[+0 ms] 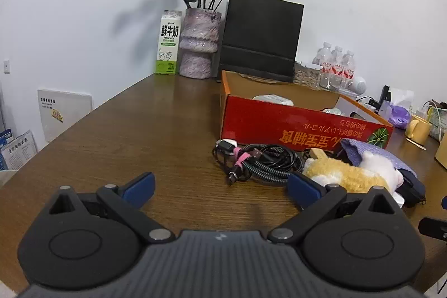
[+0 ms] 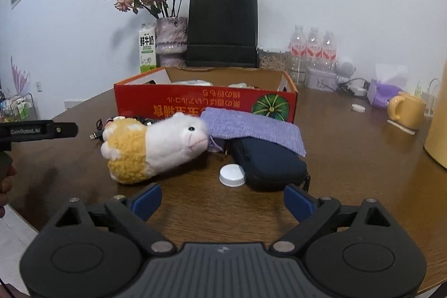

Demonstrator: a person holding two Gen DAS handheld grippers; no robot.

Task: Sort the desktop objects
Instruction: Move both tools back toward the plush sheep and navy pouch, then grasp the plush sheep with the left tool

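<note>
A red cardboard box (image 1: pixel 293 127) (image 2: pixel 178 102) stands open on the brown table. In front of it lie a bundle of cables (image 1: pixel 257 161), a yellow-and-white plush alpaca (image 2: pixel 151 148) (image 1: pixel 346 172), a purple cloth (image 2: pixel 251 130) draped over a dark zip case (image 2: pixel 268 166), and a white bottle cap (image 2: pixel 232 175). My left gripper (image 1: pixel 220 189) is open and empty, just short of the cables. My right gripper (image 2: pixel 222 198) is open and empty, just in front of the cap and case.
At the back stand a milk carton (image 1: pixel 169 42), a vase of dried roses (image 1: pixel 198 42), a black paper bag (image 1: pixel 261 35), water bottles (image 2: pixel 313 52) and a tin. A yellow mug (image 2: pixel 406 108) and a purple tissue pack (image 2: pixel 384 95) sit at the right.
</note>
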